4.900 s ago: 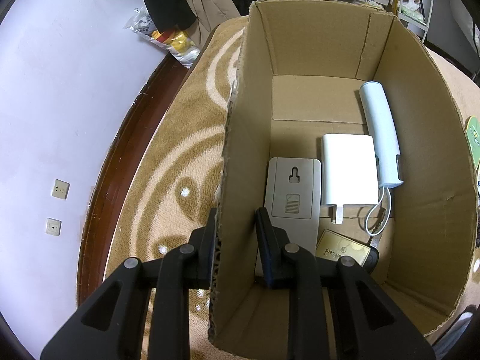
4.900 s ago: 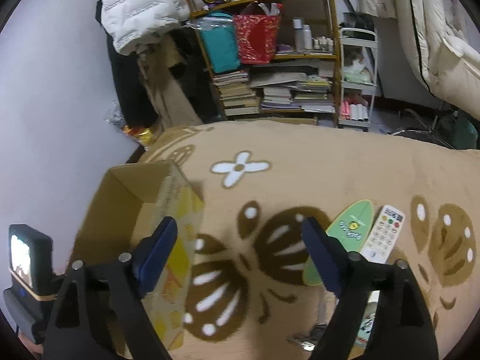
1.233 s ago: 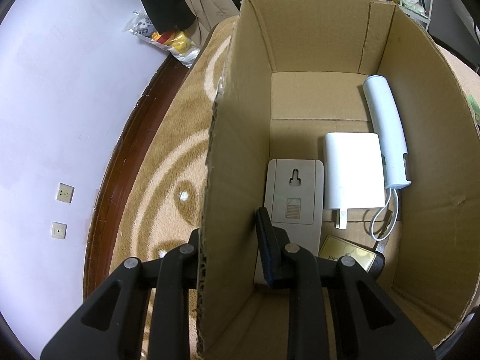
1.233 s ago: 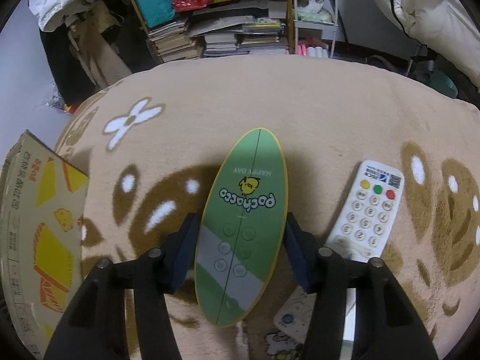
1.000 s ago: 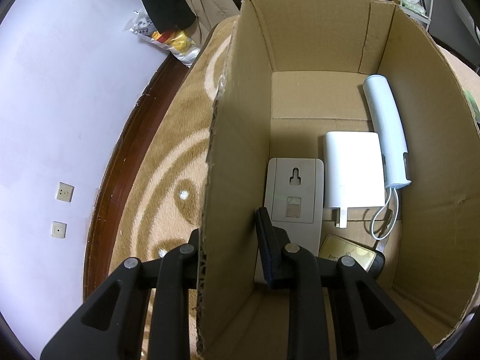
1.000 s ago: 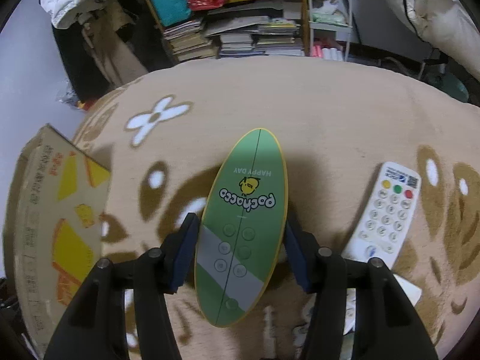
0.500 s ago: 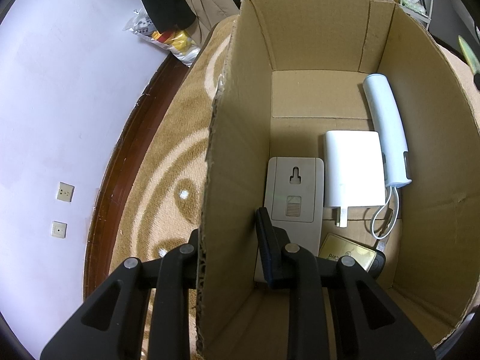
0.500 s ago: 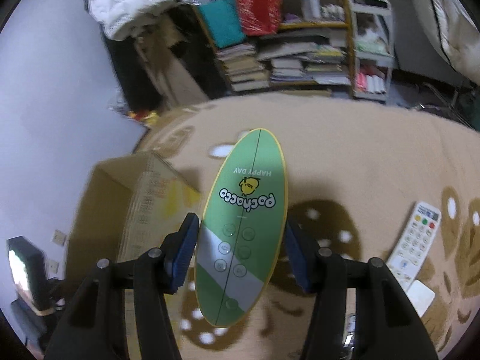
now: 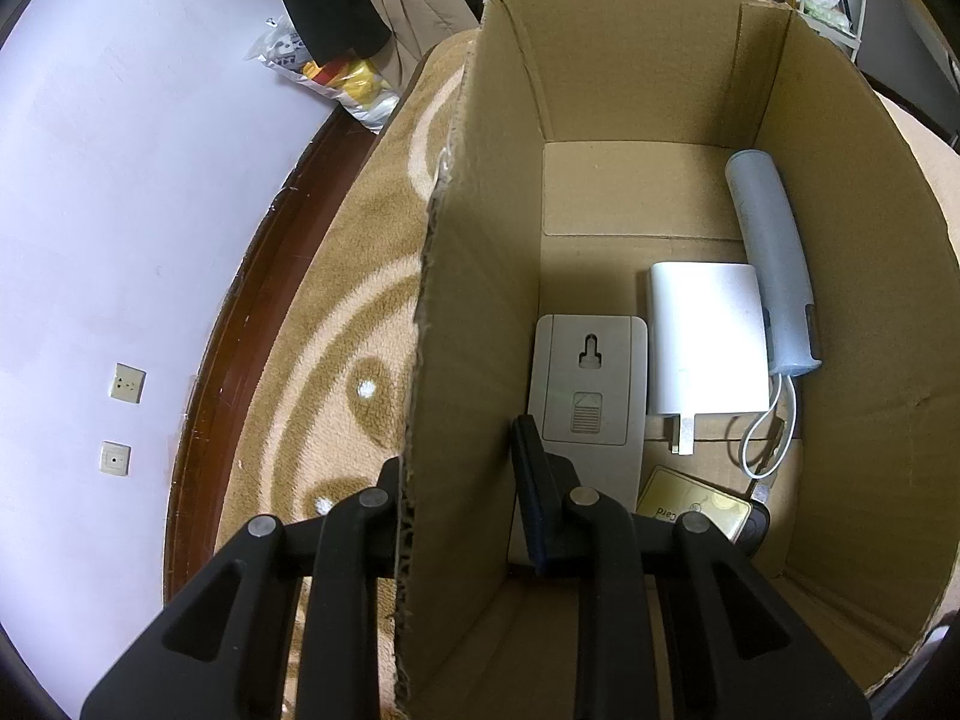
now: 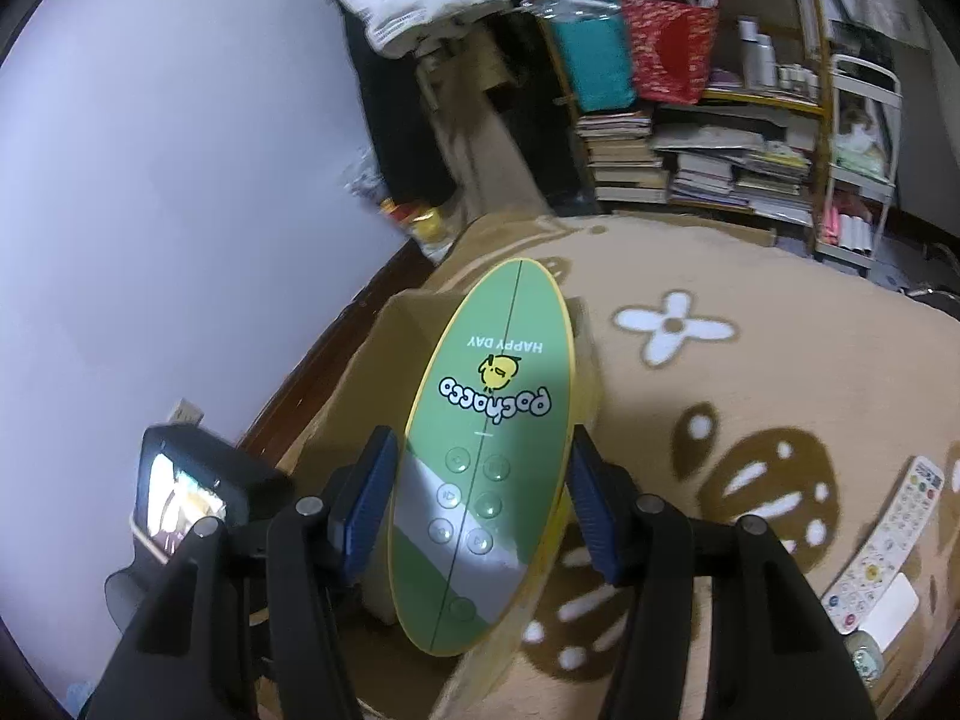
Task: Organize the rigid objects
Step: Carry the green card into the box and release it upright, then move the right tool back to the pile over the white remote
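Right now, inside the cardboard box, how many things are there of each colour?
White or pale grey: 3, the tube, the charger block and the cable
Beige: 1, the flat device
Gold: 1, the card
Total: 5 in the cardboard box

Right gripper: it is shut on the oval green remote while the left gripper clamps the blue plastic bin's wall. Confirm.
Wrong container. In the left wrist view the left gripper clamps the wall of a brown cardboard box, not a blue bin. The right gripper does hold the oval green remote.
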A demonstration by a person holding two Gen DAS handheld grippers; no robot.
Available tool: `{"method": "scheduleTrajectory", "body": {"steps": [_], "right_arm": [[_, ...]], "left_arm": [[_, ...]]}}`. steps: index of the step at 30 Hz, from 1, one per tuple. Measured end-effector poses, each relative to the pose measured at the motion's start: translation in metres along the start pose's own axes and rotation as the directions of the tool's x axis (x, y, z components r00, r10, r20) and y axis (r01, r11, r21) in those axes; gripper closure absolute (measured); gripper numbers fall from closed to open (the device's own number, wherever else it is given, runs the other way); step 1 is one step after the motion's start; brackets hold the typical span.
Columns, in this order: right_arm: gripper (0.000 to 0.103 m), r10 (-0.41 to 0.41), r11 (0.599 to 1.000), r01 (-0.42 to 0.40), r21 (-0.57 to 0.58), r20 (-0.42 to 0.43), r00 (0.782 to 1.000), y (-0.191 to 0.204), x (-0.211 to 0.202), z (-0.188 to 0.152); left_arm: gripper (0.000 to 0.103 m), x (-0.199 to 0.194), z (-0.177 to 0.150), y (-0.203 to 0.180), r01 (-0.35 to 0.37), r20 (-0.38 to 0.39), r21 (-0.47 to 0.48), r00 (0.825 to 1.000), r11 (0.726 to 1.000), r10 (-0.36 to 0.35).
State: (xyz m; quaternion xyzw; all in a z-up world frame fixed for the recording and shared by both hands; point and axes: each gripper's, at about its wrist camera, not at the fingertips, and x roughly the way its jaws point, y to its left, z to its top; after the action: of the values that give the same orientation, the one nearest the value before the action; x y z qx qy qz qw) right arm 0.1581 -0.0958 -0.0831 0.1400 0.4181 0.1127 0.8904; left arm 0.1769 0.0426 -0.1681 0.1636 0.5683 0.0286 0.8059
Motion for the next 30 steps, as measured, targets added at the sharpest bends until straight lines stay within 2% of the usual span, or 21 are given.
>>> {"method": "scheduleTrajectory", "body": {"steps": [7, 14, 23, 26, 28, 30], "right_arm": [[0.043, -0.003, 1.0, 0.002, -0.02, -0.051, 0.999, 0.007, 0.017, -0.013], [0.045, 0.024, 0.999, -0.026, -0.024, -0.043, 0.999, 0.008, 0.013, -0.012], [0.044, 0.004, 1.0, -0.005, -0.012, -0.061, 0.998, 0.0, 0.008, -0.009], [0.034, -0.029, 1.0, 0.029, -0.004, -0.042, 0.999, -0.004, 0.001, -0.005], [0.021, -0.069, 0.998, 0.069, 0.005, -0.034, 0.997, -0.011, -0.003, -0.003], [0.015, -0.114, 0.993, 0.114, -0.004, -0.033, 0.993, -0.015, -0.004, -0.002]], "left_arm": [[0.079, 0.001, 0.0, -0.004, -0.009, 0.002, 0.006, 1.0, 1.0, 0.009], [0.079, 0.002, 0.0, -0.004, 0.003, -0.002, -0.002, 1.0, 1.0, -0.003], [0.079, 0.0, 0.001, 0.001, 0.008, -0.006, -0.005, 1.0, 1.0, -0.008], [0.079, 0.0, 0.002, 0.002, 0.008, -0.006, -0.004, 1.0, 1.0, -0.008], [0.079, 0.0, 0.002, 0.002, 0.006, -0.006, -0.001, 1.0, 1.0, -0.006], [0.079, 0.0, 0.002, 0.002, 0.006, -0.006, -0.001, 1.0, 1.0, -0.006]]}}
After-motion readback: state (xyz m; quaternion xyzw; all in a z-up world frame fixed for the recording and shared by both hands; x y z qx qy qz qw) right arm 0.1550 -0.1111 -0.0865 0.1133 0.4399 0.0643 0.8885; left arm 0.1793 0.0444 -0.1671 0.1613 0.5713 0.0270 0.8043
